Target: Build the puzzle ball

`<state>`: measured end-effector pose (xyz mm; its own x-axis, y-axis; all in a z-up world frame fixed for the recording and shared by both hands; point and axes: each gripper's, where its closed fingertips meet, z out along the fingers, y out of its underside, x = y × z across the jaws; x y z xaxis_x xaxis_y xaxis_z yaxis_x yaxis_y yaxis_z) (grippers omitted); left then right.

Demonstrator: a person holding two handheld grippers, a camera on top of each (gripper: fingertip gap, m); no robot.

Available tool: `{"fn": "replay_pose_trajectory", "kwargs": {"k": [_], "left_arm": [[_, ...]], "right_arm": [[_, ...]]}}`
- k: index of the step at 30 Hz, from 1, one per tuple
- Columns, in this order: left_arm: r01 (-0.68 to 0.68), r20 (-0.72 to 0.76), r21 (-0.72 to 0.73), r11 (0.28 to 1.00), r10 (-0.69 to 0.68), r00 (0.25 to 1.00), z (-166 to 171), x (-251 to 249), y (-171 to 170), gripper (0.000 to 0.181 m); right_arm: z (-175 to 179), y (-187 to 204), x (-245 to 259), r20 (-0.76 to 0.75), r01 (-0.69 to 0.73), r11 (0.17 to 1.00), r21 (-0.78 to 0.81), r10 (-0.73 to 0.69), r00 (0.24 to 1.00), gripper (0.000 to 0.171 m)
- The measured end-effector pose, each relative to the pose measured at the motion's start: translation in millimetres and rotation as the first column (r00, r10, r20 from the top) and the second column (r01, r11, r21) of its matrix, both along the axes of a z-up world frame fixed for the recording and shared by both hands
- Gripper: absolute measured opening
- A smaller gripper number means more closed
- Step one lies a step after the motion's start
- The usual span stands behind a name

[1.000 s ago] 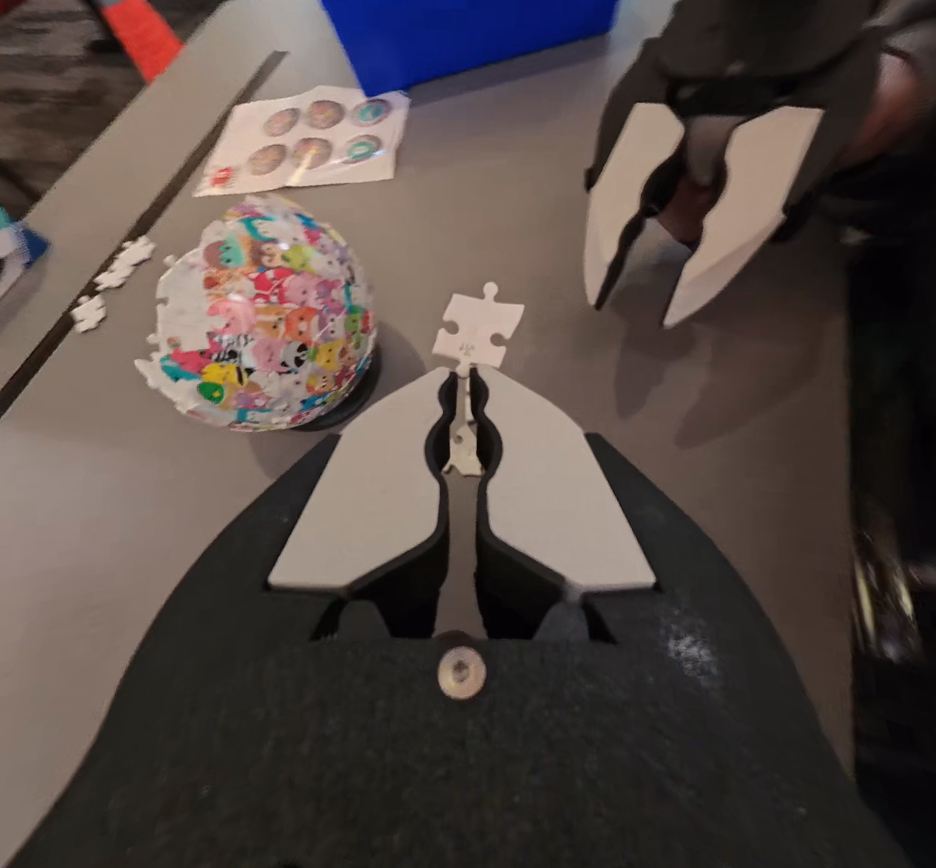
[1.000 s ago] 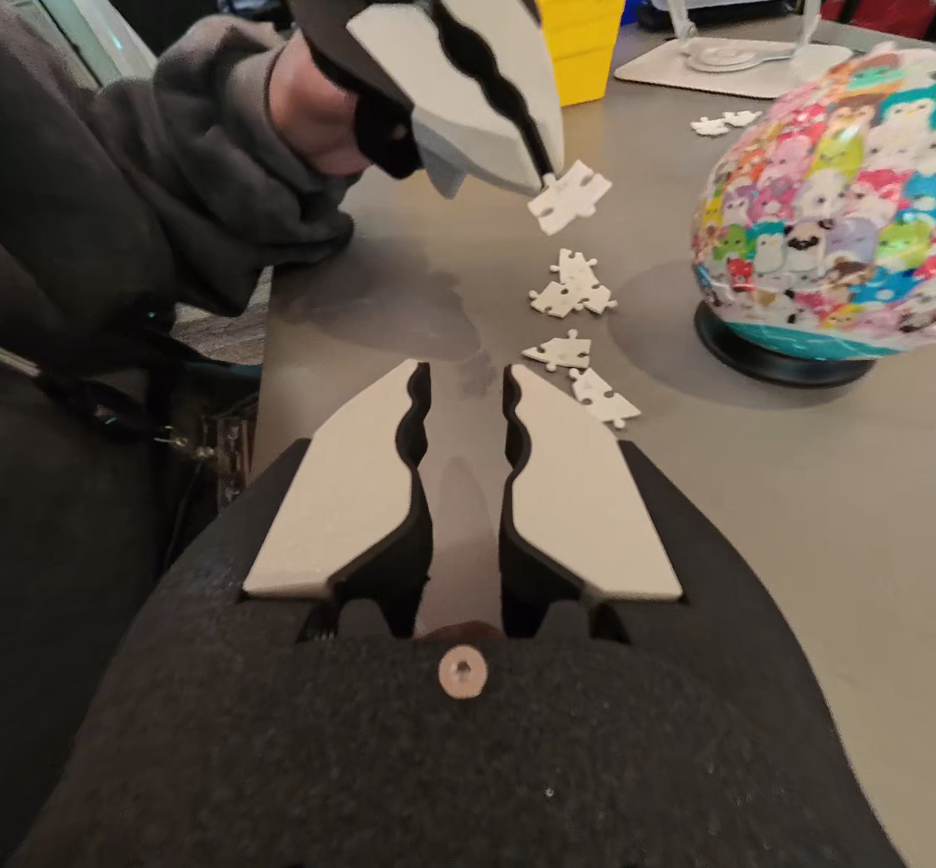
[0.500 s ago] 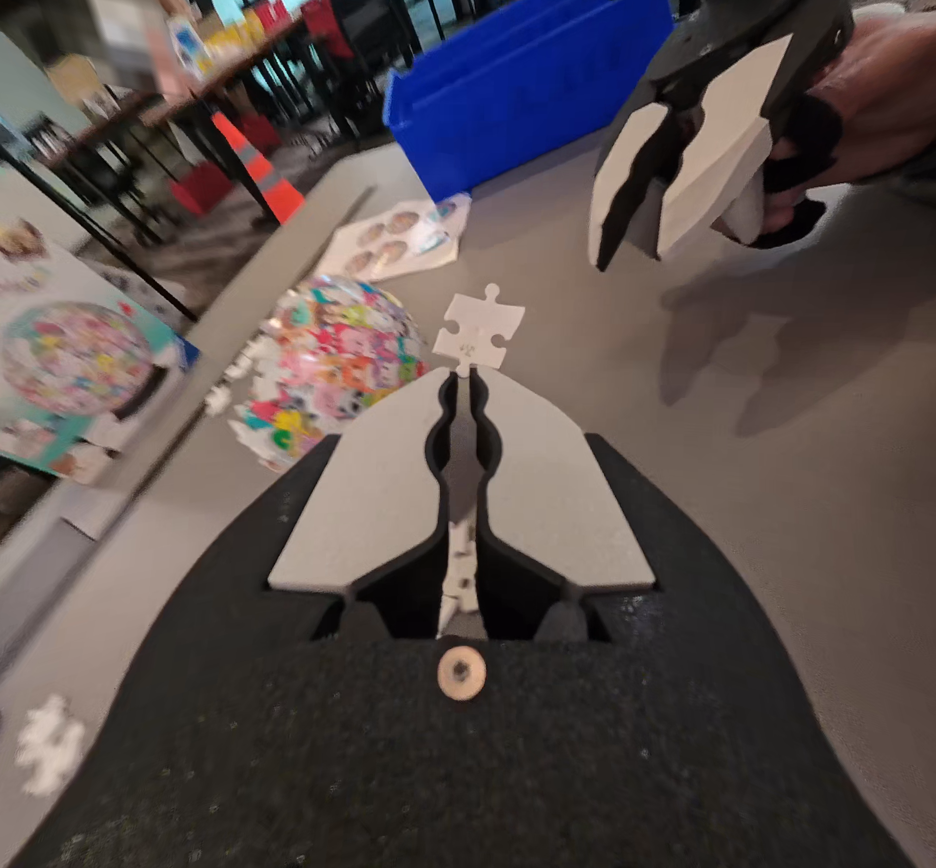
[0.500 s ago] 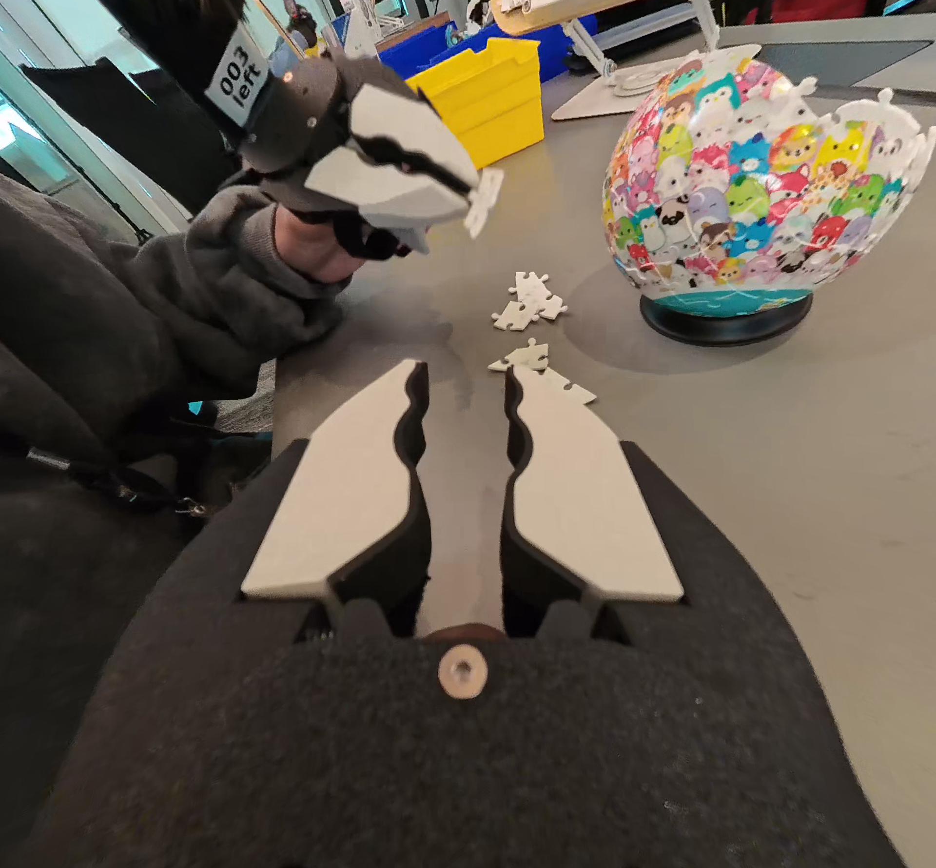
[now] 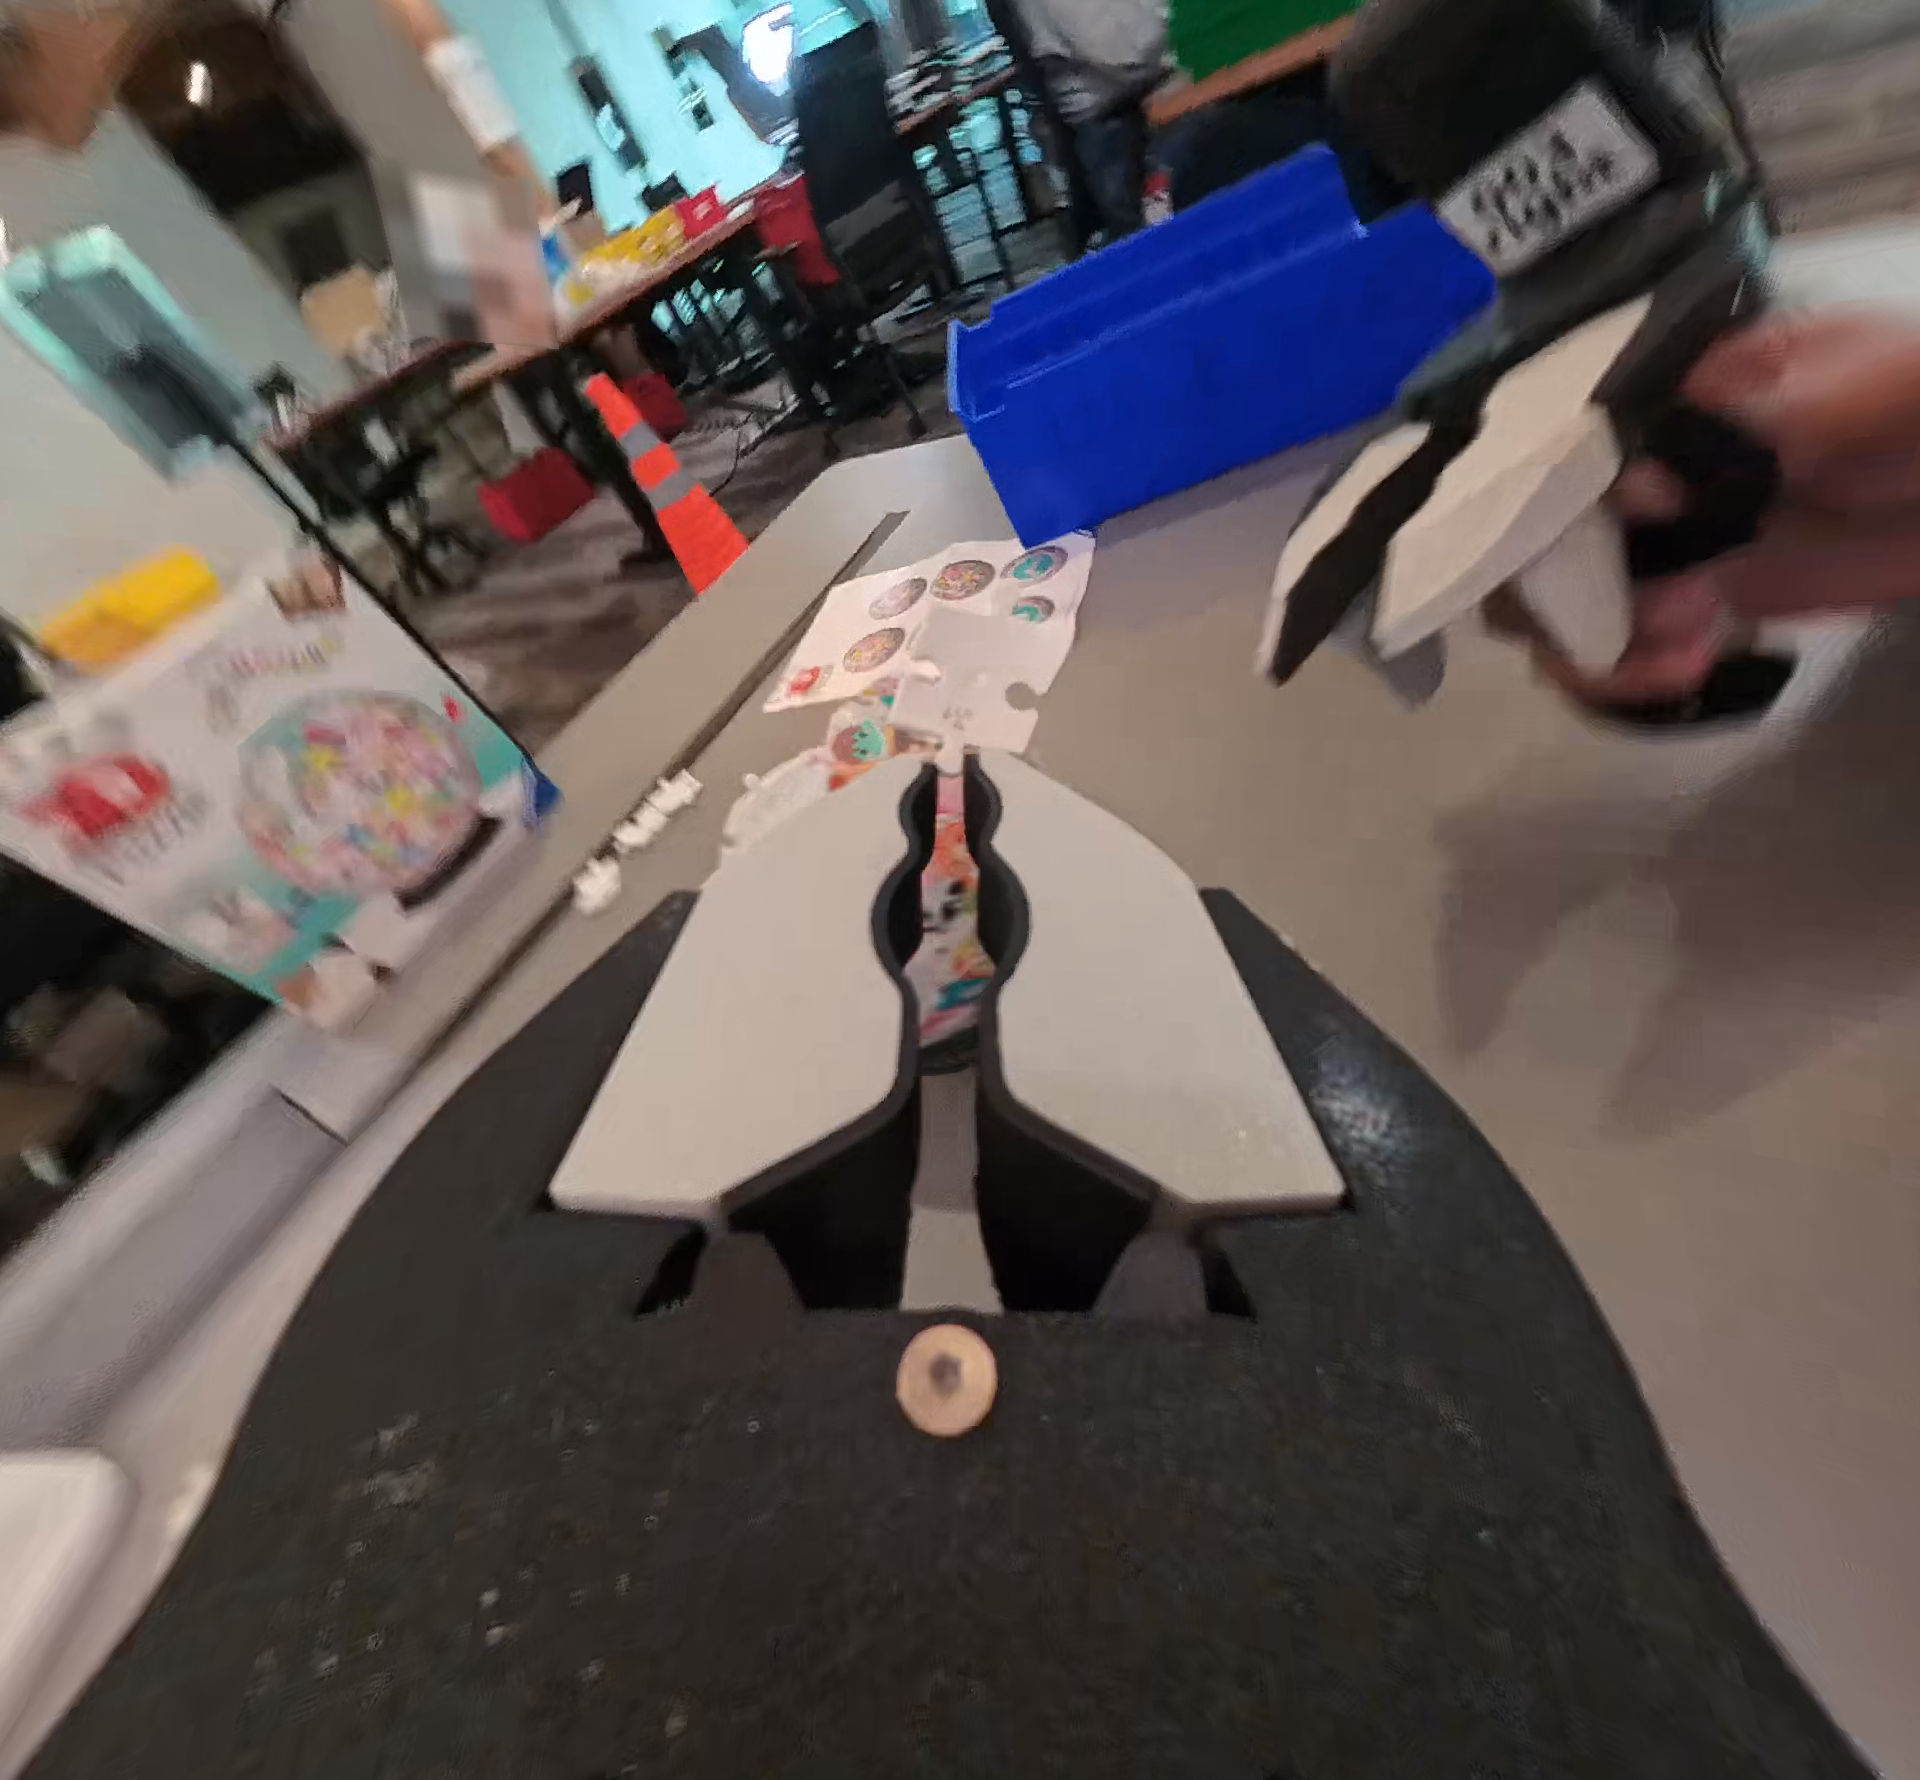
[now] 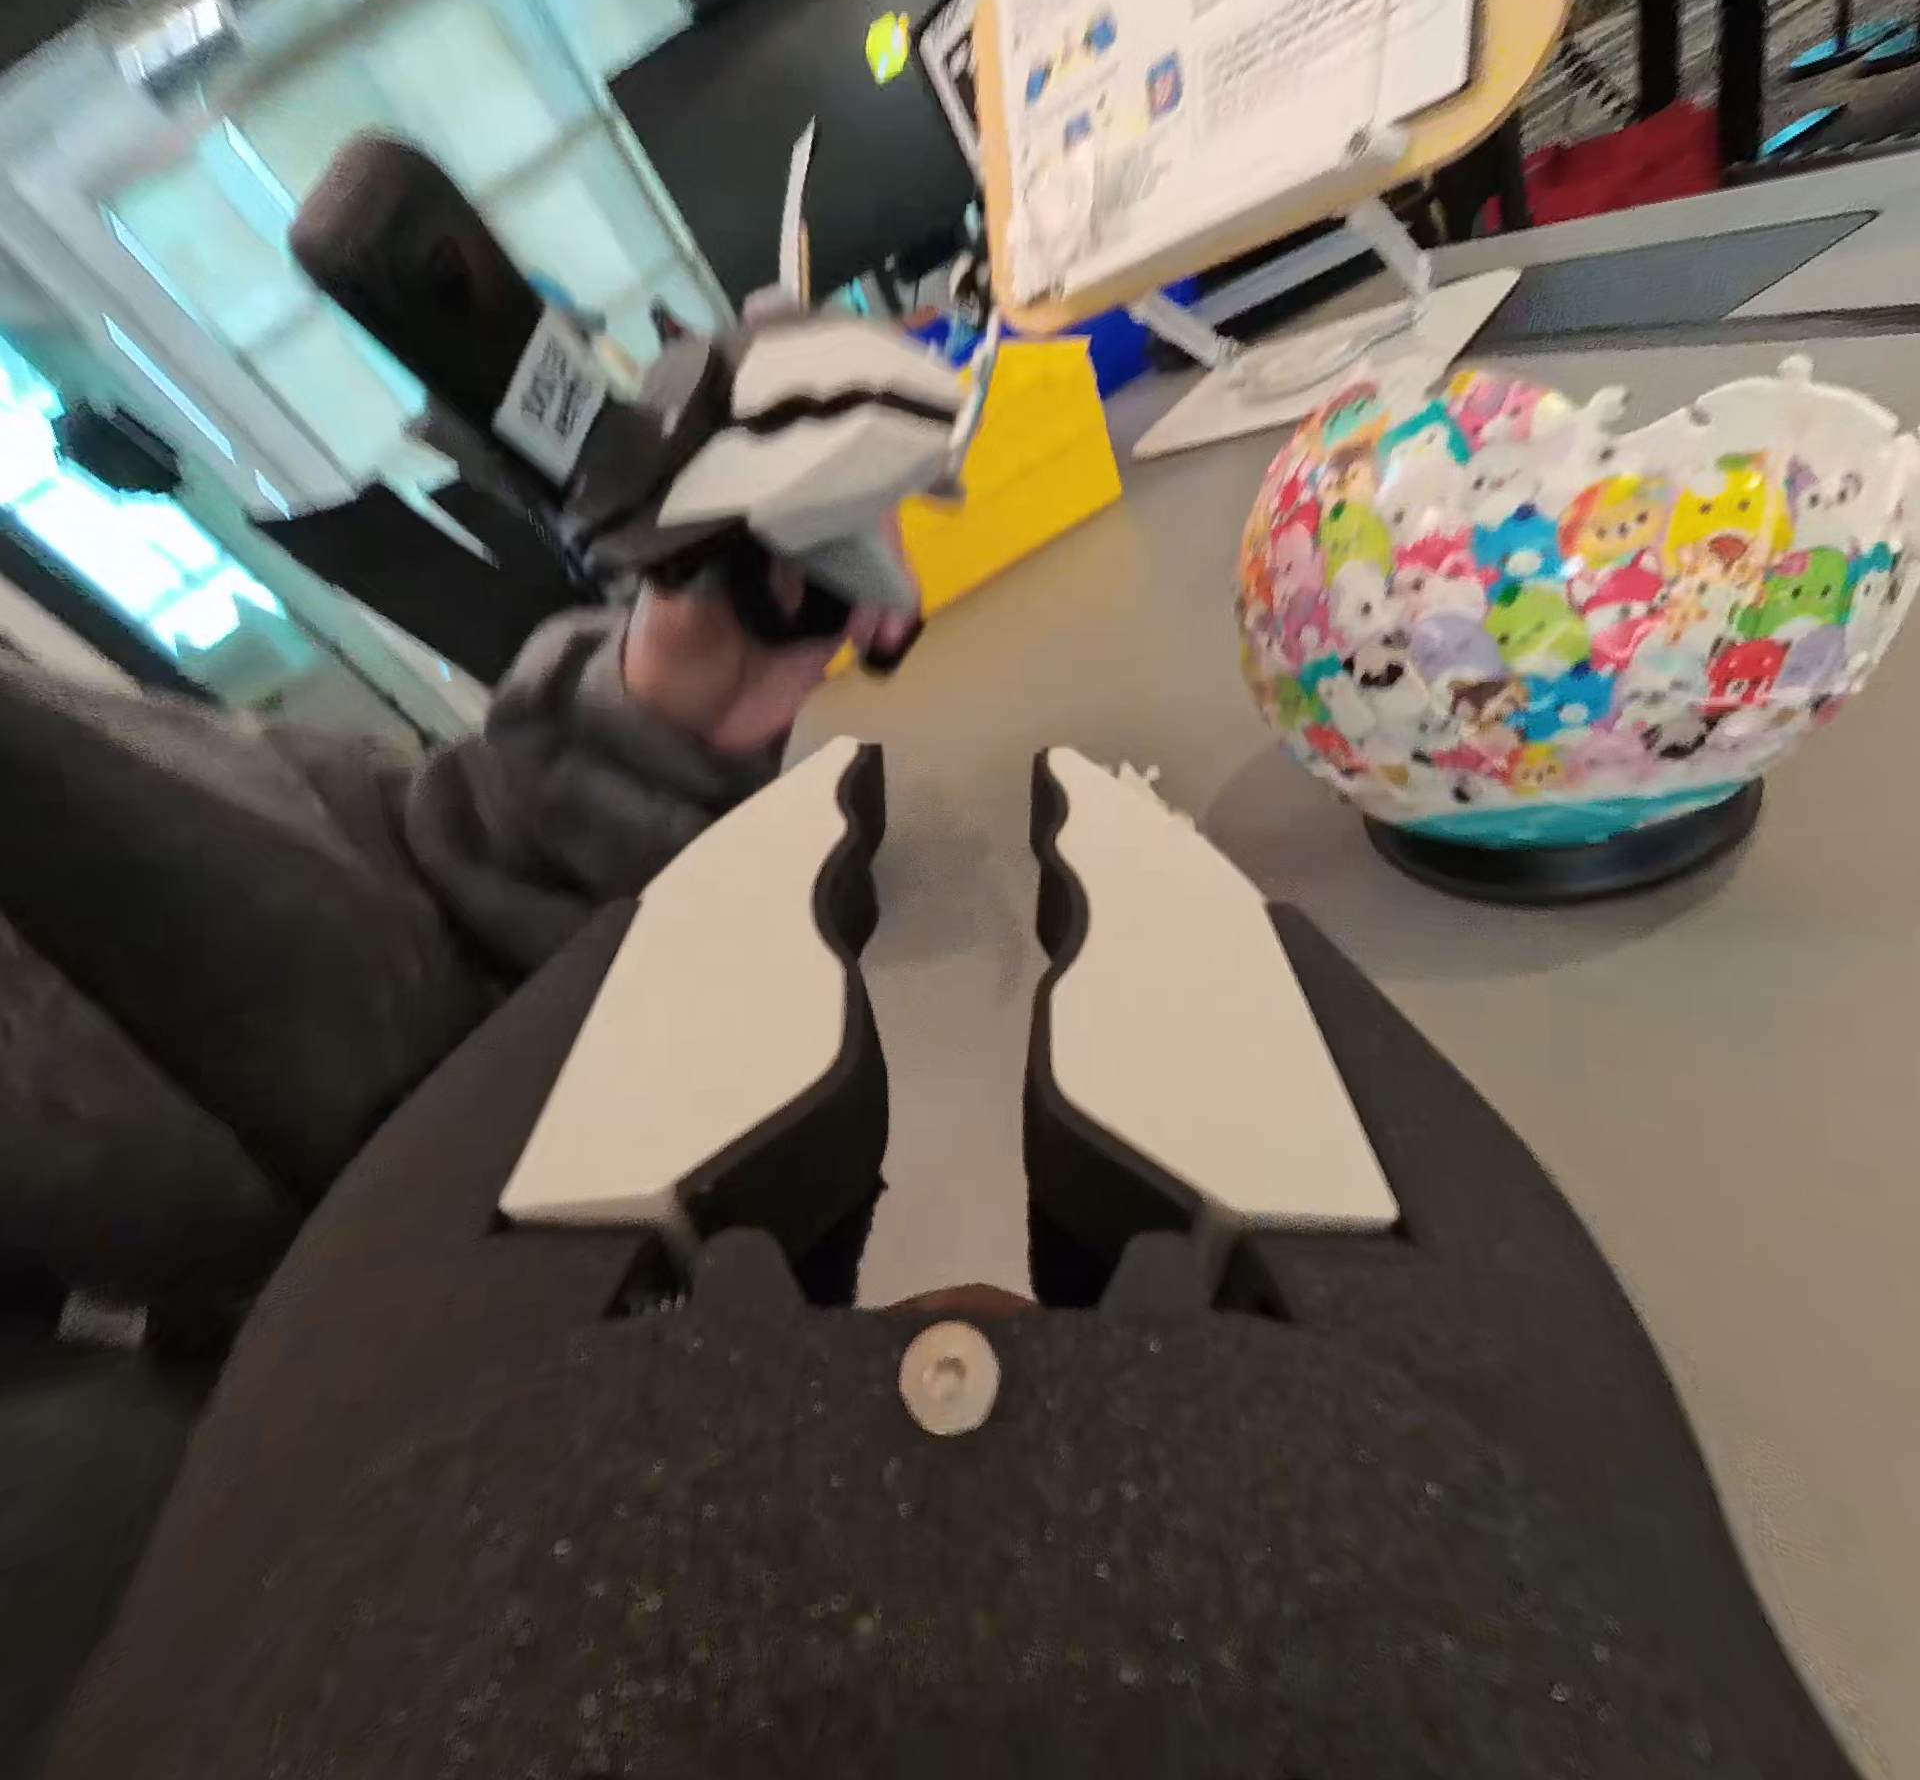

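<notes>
The left tool (image 5: 948, 774) is clamped on a white puzzle piece (image 5: 971, 691), pinching it by one edge so that most of the piece stands clear beyond the tips. The right tool (image 6: 956, 774) is empty, its fingers standing apart above the grey tabletop (image 6: 1558, 1055).

The puzzle ball (image 6: 1569, 608) sits on its dark round stand (image 6: 1558, 857), ahead and to the right of the right tool, and directly beneath the left tool's tips. Its top is unfinished, with a ragged rim of tabs.

The piece is probably thin, light, stiff plastic, so a light pinch on the flat body should hold it. The tabs need to stay free to press into the rim. The hollow shell looks fragile; the right tool could steady it low, near the stand.
</notes>
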<state>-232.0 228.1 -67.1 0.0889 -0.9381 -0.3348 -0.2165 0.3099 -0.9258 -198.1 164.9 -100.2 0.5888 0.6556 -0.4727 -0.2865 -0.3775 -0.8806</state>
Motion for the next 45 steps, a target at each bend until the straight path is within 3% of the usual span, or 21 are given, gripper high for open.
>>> {"fn": "replay_pose_trajectory", "kwargs": {"k": [3,7,11,16,19,21,23,26,29,36,39,42,45], "left_arm": [[-0.077,0.028,-0.167,0.983,0.083,0.996,-9,13,-24,0.004],[-0.160,0.053,-0.165,0.973,0.170,0.984,-12,23,-42,0.004],[-0.139,0.083,-0.213,0.967,0.160,0.984,-13,29,-52,0.004],[-0.031,0.049,-0.214,0.976,0.042,0.998,-24,37,-78,0.000],[-0.005,0.097,-0.262,0.965,0.031,0.995,-15,26,-72,0.002],[0.112,0.127,-0.376,0.920,-0.069,0.989,-9,27,-76,0.005],[0.179,0.087,-0.439,0.880,-0.157,0.984,-16,33,-81,0.013],[0.260,0.030,-0.476,0.840,-0.280,0.959,-31,34,-96,0.018],[0.296,0.053,-0.496,0.816,-0.312,0.949,-32,30,-104,0.016],[0.287,0.016,-0.450,0.846,-0.314,0.949,-39,28,-112,0.003],[0.258,0.053,-0.530,0.808,-0.272,0.961,-35,26,-99,0.002],[0.260,0.116,-0.640,0.723,-0.244,0.963,-36,22,-86,0.002],[0.276,0.152,-0.676,0.683,-0.237,0.959,-36,21,-81,0.002]], "right_arm": [[17,14,-10,-0.132,0.051,0.999,0.003,-0.050,0.990,0.028],[19,17,-17,-0.168,0.095,0.995,-0.012,-0.096,0.981,0.029],[31,11,-4,-0.224,0.134,0.991,0.024,-0.126,0.967,0.006],[25,11,21,-0.071,0.146,0.989,-0.013,-0.146,0.987,0.002],[11,-1,27,0.138,-0.035,0.992,-0.119,0.052,0.989,0.002],[-4,-20,17,0.287,-0.199,0.958,-0.206,0.254,0.924,0.002],[-15,-30,14,0.449,-0.261,0.938,-0.228,0.339,0.826,0.002],[-6,-37,2,0.444,-0.343,0.911,-0.230,0.412,0.796,0.002],[-7,-44,-1,0.457,-0.392,0.883,-0.257,0.469,0.756,0.002],[-6,-45,-11,0.564,-0.438,0.858,-0.268,0.508,0.651,0.002],[5,-31,-12,0.546,-0.421,0.885,-0.197,0.456,0.703,0.003],[25,-21,-6,0.453,-0.397,0.906,-0.148,0.419,0.787,0.013],[22,-14,2,0.502,-0.365,0.915,-0.169,0.399,0.767,0.012]]}}
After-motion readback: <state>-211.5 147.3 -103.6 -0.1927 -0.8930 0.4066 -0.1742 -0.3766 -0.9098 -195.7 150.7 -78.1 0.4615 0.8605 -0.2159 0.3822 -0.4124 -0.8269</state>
